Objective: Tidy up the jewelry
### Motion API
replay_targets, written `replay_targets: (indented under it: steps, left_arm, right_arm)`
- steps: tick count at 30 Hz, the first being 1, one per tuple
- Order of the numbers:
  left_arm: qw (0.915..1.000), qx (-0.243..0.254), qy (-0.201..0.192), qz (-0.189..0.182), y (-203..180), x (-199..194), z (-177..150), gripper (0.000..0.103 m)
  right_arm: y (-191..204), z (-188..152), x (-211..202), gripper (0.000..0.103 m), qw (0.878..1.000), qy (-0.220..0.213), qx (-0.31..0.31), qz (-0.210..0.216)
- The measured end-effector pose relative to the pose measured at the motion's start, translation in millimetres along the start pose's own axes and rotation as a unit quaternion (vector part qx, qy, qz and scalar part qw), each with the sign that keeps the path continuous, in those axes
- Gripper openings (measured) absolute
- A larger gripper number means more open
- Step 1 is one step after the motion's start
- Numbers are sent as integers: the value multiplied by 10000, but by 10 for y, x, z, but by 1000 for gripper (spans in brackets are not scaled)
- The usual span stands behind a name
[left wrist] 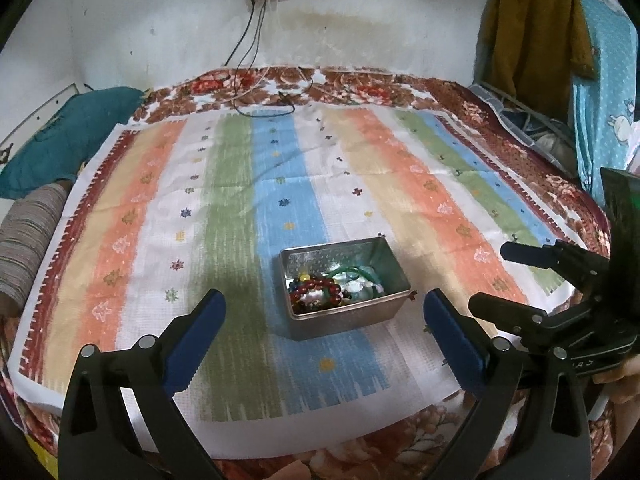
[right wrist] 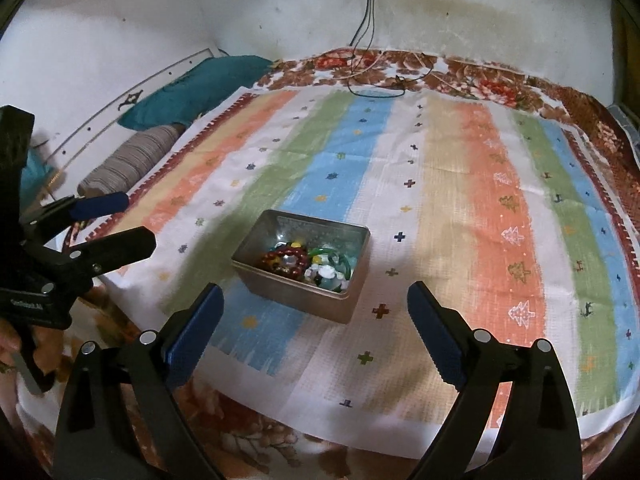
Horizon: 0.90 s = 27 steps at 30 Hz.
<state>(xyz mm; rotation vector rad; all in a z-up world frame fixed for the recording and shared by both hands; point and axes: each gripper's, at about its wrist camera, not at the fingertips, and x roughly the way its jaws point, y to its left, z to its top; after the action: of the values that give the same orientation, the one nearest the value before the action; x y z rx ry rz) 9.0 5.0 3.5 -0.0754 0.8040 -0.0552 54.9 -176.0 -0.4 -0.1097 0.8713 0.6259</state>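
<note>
Both tongs hung spread wide and empty over a bed: the left tongs [left wrist: 324,312] and the right tongs [right wrist: 316,304] each framed a metal tin [left wrist: 344,288] [right wrist: 300,260] that sat near the middle of a striped cloth [left wrist: 240,184] [right wrist: 460,184]. Inside the tin lay the jewelry [left wrist: 332,286] [right wrist: 308,264], a tangle that included a dark red bead bracelet [left wrist: 316,290] [right wrist: 286,262] and green and pale pieces. Neither pair touched the tin. Beneath the cloth spread a floral blanket [left wrist: 360,84] [right wrist: 500,84]. A teal pillow [left wrist: 64,136] [right wrist: 196,88] and a striped bolster [left wrist: 28,240] [right wrist: 128,164] lay along the bed's left side, with cables [left wrist: 248,40] [right wrist: 368,20] hanging down the white wall.
</note>
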Motion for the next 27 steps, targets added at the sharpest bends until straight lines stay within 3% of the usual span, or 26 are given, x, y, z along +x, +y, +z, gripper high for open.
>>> replay_targets:
  steps: [6, 27]
  left_arm:
    - [10000, 4, -65, 47, 12, -12, 0, 97]
    - [9991, 322, -177, 223, -109, -57, -71, 97]
  right_arm:
    - [-55, -17, -70, 94, 9997, -104, 160, 161]
    - [79, -65, -127, 94, 9996, -264, -100, -3]
